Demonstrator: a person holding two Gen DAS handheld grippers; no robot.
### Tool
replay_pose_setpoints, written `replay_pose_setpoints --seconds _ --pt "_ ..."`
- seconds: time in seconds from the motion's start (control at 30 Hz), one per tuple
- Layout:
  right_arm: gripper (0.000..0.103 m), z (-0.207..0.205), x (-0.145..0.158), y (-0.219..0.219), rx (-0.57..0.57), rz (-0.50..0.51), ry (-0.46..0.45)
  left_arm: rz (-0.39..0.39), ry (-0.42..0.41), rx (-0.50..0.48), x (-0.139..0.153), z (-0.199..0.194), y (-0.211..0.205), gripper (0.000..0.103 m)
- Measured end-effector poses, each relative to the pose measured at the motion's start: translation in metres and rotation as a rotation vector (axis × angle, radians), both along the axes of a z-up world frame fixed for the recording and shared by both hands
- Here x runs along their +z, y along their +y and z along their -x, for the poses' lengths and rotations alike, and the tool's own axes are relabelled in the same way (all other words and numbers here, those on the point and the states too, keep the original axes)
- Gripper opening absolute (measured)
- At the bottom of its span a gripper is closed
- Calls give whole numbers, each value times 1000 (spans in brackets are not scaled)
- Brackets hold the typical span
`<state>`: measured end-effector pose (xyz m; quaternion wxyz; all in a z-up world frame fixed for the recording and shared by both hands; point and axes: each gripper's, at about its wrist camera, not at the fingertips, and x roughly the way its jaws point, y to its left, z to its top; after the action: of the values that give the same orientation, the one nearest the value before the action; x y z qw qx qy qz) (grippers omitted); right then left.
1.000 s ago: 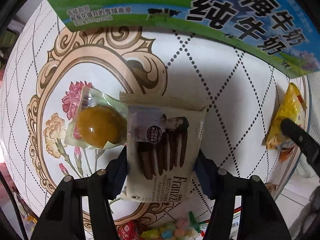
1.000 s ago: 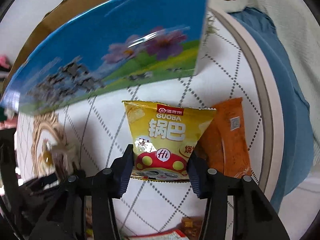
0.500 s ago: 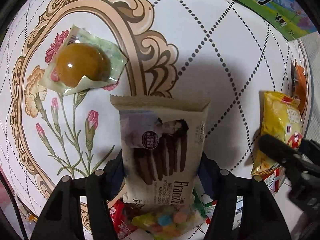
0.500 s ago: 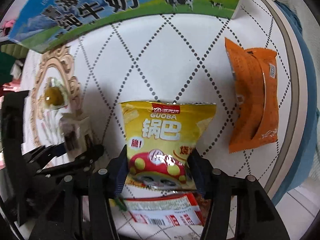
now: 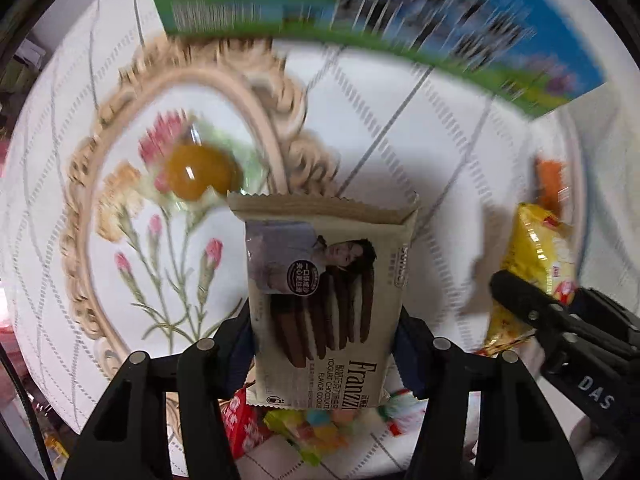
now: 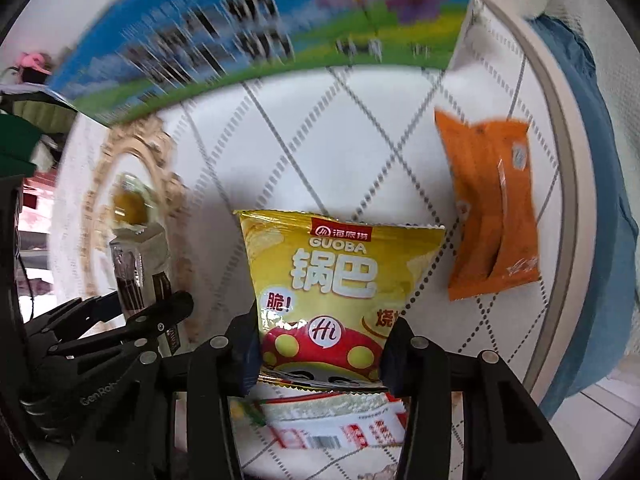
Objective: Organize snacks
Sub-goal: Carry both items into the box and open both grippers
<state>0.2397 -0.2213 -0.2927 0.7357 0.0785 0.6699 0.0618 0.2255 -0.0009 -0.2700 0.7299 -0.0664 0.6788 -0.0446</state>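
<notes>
— While the left gripper (image 5: 324, 344) points straight down, look how it has the Franzzi cookie pack (image 5: 326, 300): pinched by its lower half, one pad on each long edge, the jaws closing in on it a little more. The pack hangs above the flowered tablecloth (image 5: 400, 128), its serrated top toward the milk carton box (image 5: 360, 12).

— So that's where it's headed?

— I'd guess so, though the box is smeared with blur and I can't see its opening from here. The jelly cup (image 5: 200, 174) lies on the cloth beside the pack's top corner, and a heap of small candies (image 5: 320, 432) sits under the gripper. If it were me, I'd lift well clear of both before travelling.

— And from the other camera?

— Same story. The right gripper (image 6: 320, 356) is squeezed tight on the yellow Guoba bag (image 6: 340, 280), gripping its narrow bottom end so the wide top flares out. An orange packet (image 6: 492, 216) lies flat on the cloth off to its right, apart from the bag. A red-and-white wrapper (image 6: 332, 420) lies beneath the jaws.

— Two packs carried at once, then.

— Yes, side by side and close. I'd say keep them spaced, tip each over the box edge top-first, and let go one at a time.
</notes>
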Motion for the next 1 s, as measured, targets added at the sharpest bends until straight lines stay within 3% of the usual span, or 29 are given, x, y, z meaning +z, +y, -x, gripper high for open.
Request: replay_pose_setpoints --seconds 0.17,0.27,0.43,0.6,0.73,1.0 --pt "48 -17 65 -10 3 -76 -111 66 -144 -8 82 -25 3 56" --pt "48 -50 108 -15 -15 -119 -182 99 -204 -8 122 -54 9 57" --pt "48 -114 151 -17 -36 -125 -274 22 -289 -34 166 -122 14 57" --pt "48 -182 139 1 -33 -144 -217 -56 -228 -34 153 -197 33 57" --pt "48 -220 107 26 -21 -149 -145 -126 -146 -51 133 -248 38 57" --pt "48 -246 57 53 -8 -155 -17 -203 -23 -66 92 -293 39 58"
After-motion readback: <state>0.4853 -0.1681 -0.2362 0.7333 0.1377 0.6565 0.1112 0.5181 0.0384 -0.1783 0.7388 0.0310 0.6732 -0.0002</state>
